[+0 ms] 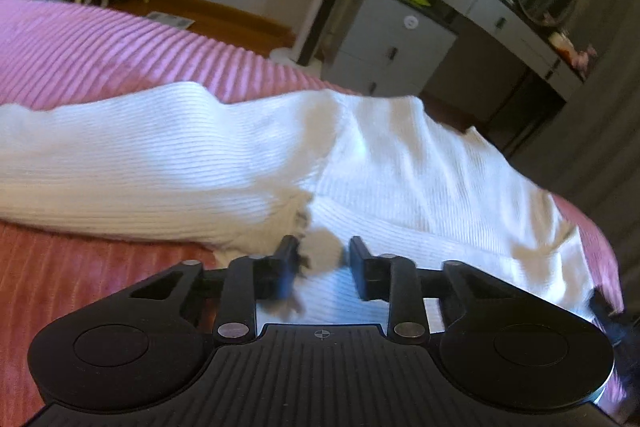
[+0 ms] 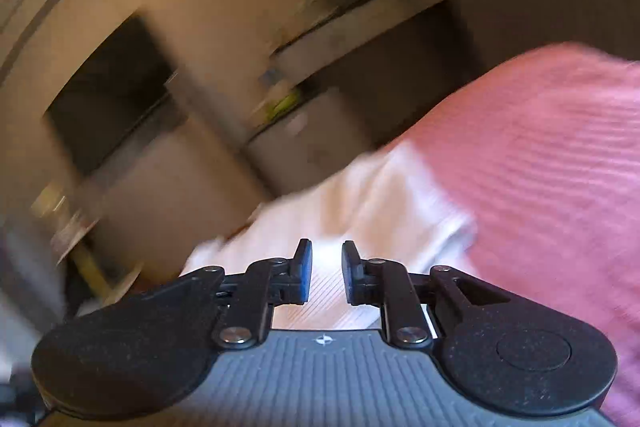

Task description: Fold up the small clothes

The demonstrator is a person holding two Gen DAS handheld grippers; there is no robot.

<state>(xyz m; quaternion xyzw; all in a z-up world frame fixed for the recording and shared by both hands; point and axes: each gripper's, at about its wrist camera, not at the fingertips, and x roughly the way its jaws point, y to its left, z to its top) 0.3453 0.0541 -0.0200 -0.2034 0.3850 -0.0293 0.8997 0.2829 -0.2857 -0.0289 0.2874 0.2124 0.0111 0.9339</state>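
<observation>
A white ribbed sweater (image 1: 248, 155) is spread across the middle of the left wrist frame on a pink ribbed bedspread (image 1: 100, 47), its frayed edge bunched between the jaws of the left gripper (image 1: 322, 251), which are parted with cloth between them but not pinched. Bare bedspread is left at the upper left and lower left. In the blurred right wrist frame, the right gripper (image 2: 327, 259) is held narrowly apart above the sweater's edge (image 2: 360, 195), with open bedspread (image 2: 540, 167) filling the right side.
</observation>
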